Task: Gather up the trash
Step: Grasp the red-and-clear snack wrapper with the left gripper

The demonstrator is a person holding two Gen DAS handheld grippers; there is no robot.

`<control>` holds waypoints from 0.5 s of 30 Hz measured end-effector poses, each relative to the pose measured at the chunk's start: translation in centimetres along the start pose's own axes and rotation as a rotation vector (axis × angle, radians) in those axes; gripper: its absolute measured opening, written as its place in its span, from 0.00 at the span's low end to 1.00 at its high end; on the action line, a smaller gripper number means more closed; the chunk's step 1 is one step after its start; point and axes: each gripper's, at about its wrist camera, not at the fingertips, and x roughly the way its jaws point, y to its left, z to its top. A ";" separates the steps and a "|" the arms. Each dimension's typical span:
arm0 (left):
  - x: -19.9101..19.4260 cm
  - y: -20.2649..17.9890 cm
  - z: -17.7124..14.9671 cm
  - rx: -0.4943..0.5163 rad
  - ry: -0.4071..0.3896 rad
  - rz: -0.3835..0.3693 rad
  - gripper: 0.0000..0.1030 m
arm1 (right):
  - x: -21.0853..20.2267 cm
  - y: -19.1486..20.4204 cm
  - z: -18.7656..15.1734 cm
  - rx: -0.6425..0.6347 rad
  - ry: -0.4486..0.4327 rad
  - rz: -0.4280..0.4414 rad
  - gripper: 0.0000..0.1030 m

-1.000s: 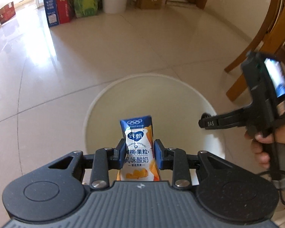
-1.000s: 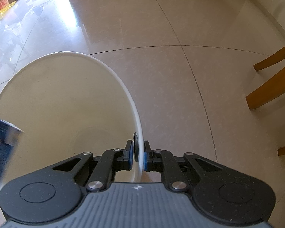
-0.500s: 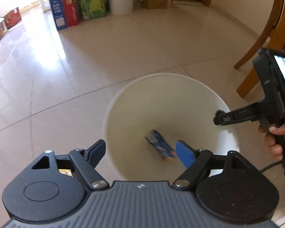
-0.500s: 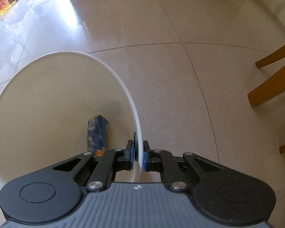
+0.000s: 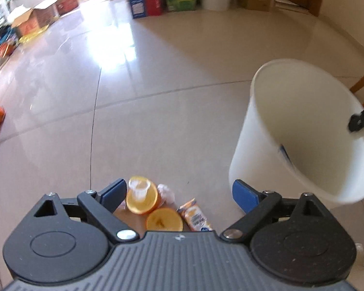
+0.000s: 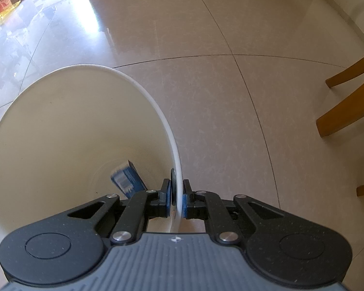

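Bucket (image 5: 250, 145): plain white outside, cream-white inside. Carton in the bucket (image 6: 127, 181): blue with white print, blurred. Floor (image 5: 169, 126): glossy beige tile, thin dark grout lines, white glare at far left. Near trash: two orange peel halves (image 5: 163, 220), white crumpled tissue (image 5: 166, 191), orange-and-white pack (image 5: 195, 215) with a blue end. Both hand-held grippers: speckled black bodies, blue pads (image 5: 245, 195). Chair legs (image 6: 344, 111): honey-brown wood.
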 end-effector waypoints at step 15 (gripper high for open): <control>10.0 1.7 -14.1 -0.047 0.008 0.060 0.93 | 0.0 0.4 -0.3 -0.008 -0.010 -0.009 0.11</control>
